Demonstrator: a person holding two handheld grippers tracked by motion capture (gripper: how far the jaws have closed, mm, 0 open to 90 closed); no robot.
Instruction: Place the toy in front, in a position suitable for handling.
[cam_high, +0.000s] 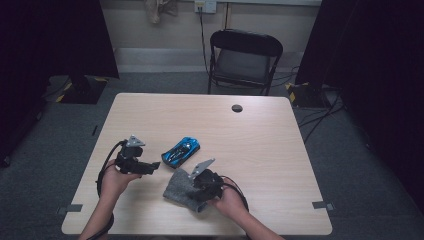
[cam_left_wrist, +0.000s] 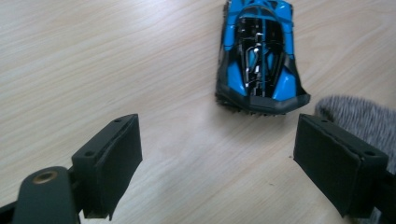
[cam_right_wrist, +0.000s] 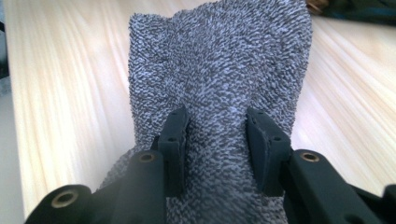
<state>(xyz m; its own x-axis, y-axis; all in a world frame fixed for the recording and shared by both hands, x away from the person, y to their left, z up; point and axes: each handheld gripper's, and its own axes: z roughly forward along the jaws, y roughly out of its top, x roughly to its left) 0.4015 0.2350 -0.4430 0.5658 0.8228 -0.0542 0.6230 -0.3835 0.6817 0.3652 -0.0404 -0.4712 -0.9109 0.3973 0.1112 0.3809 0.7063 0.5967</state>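
From above, the room is looking dim, dark curtains swallowing nine and three o'clock. My surface (cam_high: 260, 135) is catching soft, even light with faint shadows. Close up, my fingers (cam_right_wrist: 173, 140) are blurring at six o'clock, and wood grain is smearing toward the edges.

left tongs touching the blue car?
Apart. In the left gripper view the left tongs stand wide open, with bare table between their pads and the blue toy car, which lies ahead of them.
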